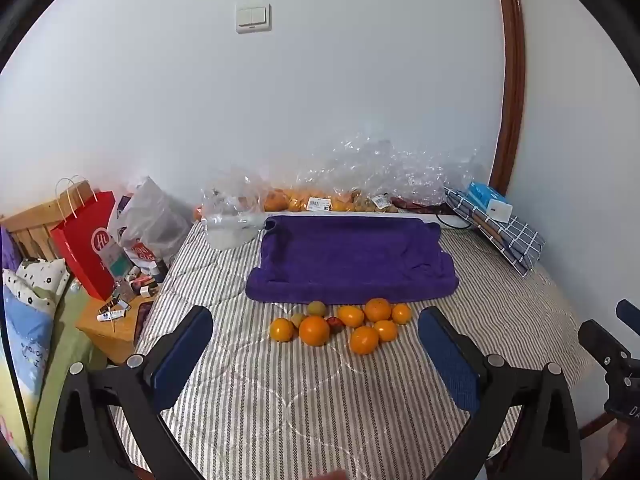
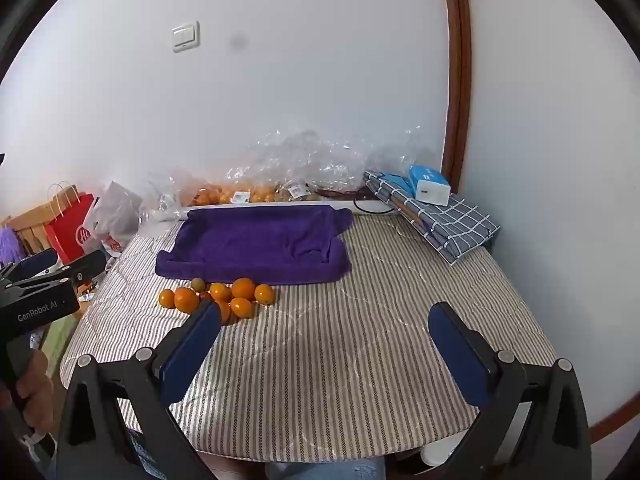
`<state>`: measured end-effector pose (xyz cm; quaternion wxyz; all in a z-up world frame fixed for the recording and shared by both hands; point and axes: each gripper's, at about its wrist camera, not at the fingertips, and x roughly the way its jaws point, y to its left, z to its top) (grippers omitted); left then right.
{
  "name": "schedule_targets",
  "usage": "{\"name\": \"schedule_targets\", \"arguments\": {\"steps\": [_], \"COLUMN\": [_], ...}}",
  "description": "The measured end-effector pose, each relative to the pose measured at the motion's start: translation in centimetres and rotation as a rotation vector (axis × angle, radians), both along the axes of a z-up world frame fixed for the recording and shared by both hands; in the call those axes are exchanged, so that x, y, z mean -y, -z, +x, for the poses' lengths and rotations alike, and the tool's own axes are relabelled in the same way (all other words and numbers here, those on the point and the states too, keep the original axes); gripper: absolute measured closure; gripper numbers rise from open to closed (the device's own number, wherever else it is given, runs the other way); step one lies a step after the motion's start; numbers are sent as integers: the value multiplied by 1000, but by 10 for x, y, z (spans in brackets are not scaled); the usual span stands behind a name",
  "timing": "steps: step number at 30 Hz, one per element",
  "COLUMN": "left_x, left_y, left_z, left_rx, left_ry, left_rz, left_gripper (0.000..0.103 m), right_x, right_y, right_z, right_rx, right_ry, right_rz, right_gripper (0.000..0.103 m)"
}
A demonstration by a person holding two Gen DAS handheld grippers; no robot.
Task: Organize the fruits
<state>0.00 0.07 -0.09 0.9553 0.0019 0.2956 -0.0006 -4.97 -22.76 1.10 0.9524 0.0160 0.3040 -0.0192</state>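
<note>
- Left wrist view gives us the fruits (image 1: 344, 326) whole: a cluster of oranges and smaller greenish ones on the striped cover (image 1: 320, 408), just in front of the purple towel (image 1: 352, 260).
- Right wrist view hides one orange behind a finger (image 2: 192, 348).
- Our left gripper (image 1: 316, 356) and right gripper (image 2: 324, 354) both stand spread wide, holding nothing.
- Only the left view shows us the cluttered bedside table (image 1: 108, 328).

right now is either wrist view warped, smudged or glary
Left wrist view: fisheye bends the door frame into an arc, corners black, light soft and even. Right wrist view: same warp, plus a grey smudge on the wall, no glare on the fruit.
</note>
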Motion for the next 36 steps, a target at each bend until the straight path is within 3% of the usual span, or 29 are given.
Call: {"name": "schedule_targets", "arguments": {"steps": [14,36], "left_x": [3,-8], "left_y": [-12,0], "left_z": [-3,-2], "left_rx": [-5,-13], "left_ry": [-3,-5], "left_rz": [12,-21], "left_gripper": [0,0], "right_x": [-2,-8], "right_y": [-2,1], "right_z": [-7,-6], "right_rx": [8,13], "right_ry": [-9,-34], "right_rz": [7,6], "right_gripper": [1,1]}}
